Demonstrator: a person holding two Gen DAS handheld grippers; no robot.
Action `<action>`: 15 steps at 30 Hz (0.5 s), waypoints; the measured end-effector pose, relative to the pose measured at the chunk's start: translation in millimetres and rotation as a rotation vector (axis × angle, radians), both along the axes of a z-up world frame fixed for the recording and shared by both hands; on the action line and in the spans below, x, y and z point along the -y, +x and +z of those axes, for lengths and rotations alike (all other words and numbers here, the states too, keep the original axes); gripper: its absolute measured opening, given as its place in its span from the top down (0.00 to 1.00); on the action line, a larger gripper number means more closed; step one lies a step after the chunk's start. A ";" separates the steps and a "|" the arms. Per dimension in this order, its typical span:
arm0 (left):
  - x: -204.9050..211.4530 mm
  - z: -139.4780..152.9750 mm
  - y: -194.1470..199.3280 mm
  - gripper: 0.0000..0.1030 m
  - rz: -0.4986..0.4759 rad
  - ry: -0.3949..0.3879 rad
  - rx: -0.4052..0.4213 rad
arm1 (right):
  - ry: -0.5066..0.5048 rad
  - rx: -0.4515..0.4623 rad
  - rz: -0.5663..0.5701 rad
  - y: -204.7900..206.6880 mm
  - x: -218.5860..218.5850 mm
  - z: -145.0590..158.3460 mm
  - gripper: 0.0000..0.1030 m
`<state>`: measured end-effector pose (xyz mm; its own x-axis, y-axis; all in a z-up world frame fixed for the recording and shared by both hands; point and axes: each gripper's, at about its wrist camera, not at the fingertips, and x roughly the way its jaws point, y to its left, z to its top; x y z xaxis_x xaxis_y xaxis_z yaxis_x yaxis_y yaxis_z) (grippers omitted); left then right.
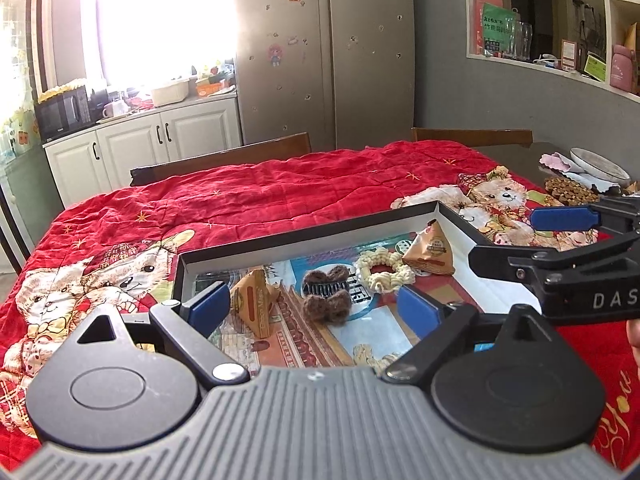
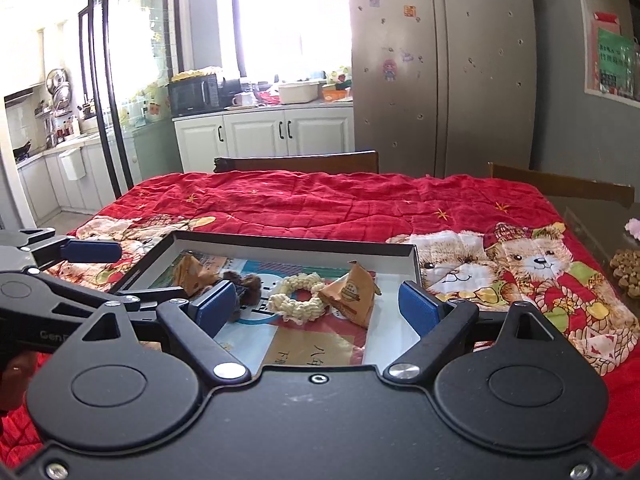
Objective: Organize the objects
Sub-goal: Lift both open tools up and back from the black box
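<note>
Four small items in one shallow black-rimmed tray [image 1: 308, 236] on a red teddy-bear quilt [image 1: 280, 188] over a table: 2 tan triangular snack packets, 1 brown fuzzy hair clip [image 1: 326, 292], 1 cream scrunchie [image 1: 380, 270]. Left packet [image 1: 256, 300] lying at tray's left side; right packet [image 1: 432, 252] toward the far right corner, touching the scrunchie. Clip betw. left packet and scrunchie, just beside both. Same four seen from right wrist cam: packet [image 2: 194, 274], clip [image 2: 246, 284], scrunchie [image 2: 298, 296], packet [image 2: 352, 294], all inside tray [image 2: 296, 240].

Left gripper [image 1: 314, 308] spread wide over tray's near edge, blue pads [image 1: 210, 306] gripping nothing, touching nothing. Right gripper [image 2: 314, 306] likewise wide, nothing betw. its pads [image 2: 418, 308], hovering above tray's near part. Each gripper visible in the other's cam at the frame edge, fingers apart there too.

Writing: "DAS" on right gripper's body in left cam; "Gen" on left gripper's body in right cam. Tray's printed liner bears Chinese characters, partly hidden. Round label on right packet too small to read; orange lettering on left packet illegible.

Beyond the table: 2 wooden chair backs, 1 two-door fridge [image 2: 440, 68] w/ stickers, 1 microwave [image 2: 194, 94] on white cabinets.
</note>
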<state>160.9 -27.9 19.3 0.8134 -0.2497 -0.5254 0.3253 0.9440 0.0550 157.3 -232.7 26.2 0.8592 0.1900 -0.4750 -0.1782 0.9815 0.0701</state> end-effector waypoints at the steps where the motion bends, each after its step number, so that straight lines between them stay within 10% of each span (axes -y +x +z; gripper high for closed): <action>1: -1.0 0.6 -1.3 0.08 -0.002 0.001 0.002 | 0.001 0.003 0.004 -2.5 -0.6 1.0 0.14; 15: -14.4 9.2 -25.4 0.07 -0.023 -0.009 0.018 | -0.012 0.000 0.036 -30.4 -3.3 2.9 0.15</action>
